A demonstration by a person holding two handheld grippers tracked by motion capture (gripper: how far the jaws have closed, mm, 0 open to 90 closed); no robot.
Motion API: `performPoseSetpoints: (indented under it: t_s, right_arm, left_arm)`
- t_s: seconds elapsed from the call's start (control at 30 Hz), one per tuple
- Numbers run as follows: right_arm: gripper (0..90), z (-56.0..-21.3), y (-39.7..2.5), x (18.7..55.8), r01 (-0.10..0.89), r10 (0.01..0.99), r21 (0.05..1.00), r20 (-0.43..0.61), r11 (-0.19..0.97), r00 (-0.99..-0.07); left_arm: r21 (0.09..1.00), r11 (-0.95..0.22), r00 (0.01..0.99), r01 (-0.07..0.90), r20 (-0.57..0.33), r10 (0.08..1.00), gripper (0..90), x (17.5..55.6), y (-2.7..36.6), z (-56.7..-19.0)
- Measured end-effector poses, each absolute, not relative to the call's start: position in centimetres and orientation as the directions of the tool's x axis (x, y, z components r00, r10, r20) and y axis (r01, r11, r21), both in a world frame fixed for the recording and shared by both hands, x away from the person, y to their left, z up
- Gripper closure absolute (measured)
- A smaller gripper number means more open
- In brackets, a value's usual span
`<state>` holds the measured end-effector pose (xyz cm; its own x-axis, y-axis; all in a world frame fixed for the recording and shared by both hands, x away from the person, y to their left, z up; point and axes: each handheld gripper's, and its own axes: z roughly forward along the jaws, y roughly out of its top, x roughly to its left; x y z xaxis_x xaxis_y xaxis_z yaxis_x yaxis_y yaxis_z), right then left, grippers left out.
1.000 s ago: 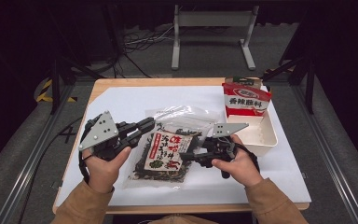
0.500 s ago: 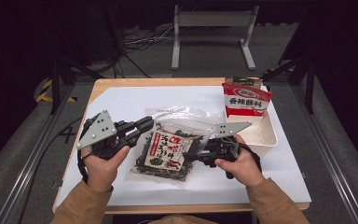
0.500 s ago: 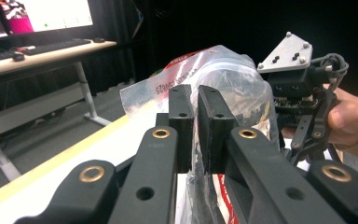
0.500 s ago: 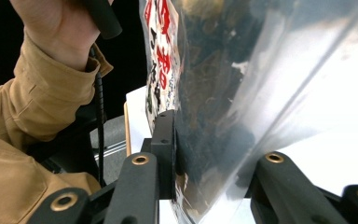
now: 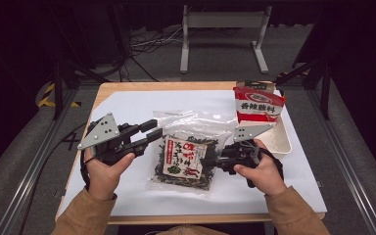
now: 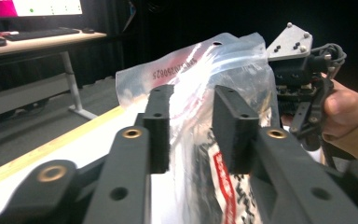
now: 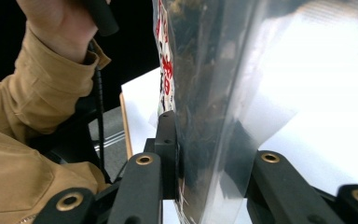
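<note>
A dark dried-food packet with a red and white label (image 5: 186, 156) sits inside a clear zip bag (image 5: 196, 120) on the white table top (image 5: 127, 105). My right gripper (image 5: 208, 160) is shut on the bag's right edge; in the right gripper view its jaws (image 7: 205, 154) pinch the clear film (image 7: 242, 70) with the packet (image 7: 168, 60) inside. My left gripper (image 5: 152, 133) is open at the bag's upper left edge. In the left gripper view the crinkled bag (image 6: 228, 60) stands just past its spread jaws (image 6: 191, 116).
A red snack packet (image 5: 257, 104) stands in a white tray (image 5: 284, 142) at the back right. The table's wooden edge (image 5: 176, 86) runs along the far side. A tan sleeve (image 7: 28, 116) and the right hand (image 6: 349, 116) are close to the bag.
The right hand has shifted very slightly while keeping hold of the bag. The left gripper stays open in about the same place.
</note>
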<state>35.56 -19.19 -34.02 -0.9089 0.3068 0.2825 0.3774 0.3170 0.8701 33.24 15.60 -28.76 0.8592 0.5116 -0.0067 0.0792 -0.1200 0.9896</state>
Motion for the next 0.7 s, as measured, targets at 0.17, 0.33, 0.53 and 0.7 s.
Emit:
performPoseSetpoints:
  t_s: [0.17,0.33,0.53,0.7]
  right_arm:
    - [72.5,-33.4,-20.6,35.6,0.382,0.351,0.876,0.272,0.295,-0.896]
    - [72.5,-32.6,-21.9,35.6,0.364,0.396,0.885,0.234,0.292,-0.888]
    - [72.5,-31.5,-23.7,35.6,0.350,0.439,0.891,0.201,0.290,-0.876]
    - [72.4,-30.6,-25.1,35.6,0.344,0.477,0.894,0.179,0.285,-0.861]
  left_arm:
    - [0.986,-0.135,0.860,0.094,-0.012,0.510,57.2,33.3,15.8,-28.7]
    - [0.981,-0.149,0.857,0.122,-0.028,0.515,54.2,33.7,16.0,-29.0]
    - [0.974,-0.170,0.850,0.151,-0.040,0.525,52.1,34.3,16.3,-29.6]
    - [0.969,-0.174,0.843,0.177,-0.058,0.535,50.8,35.0,16.8,-30.1]
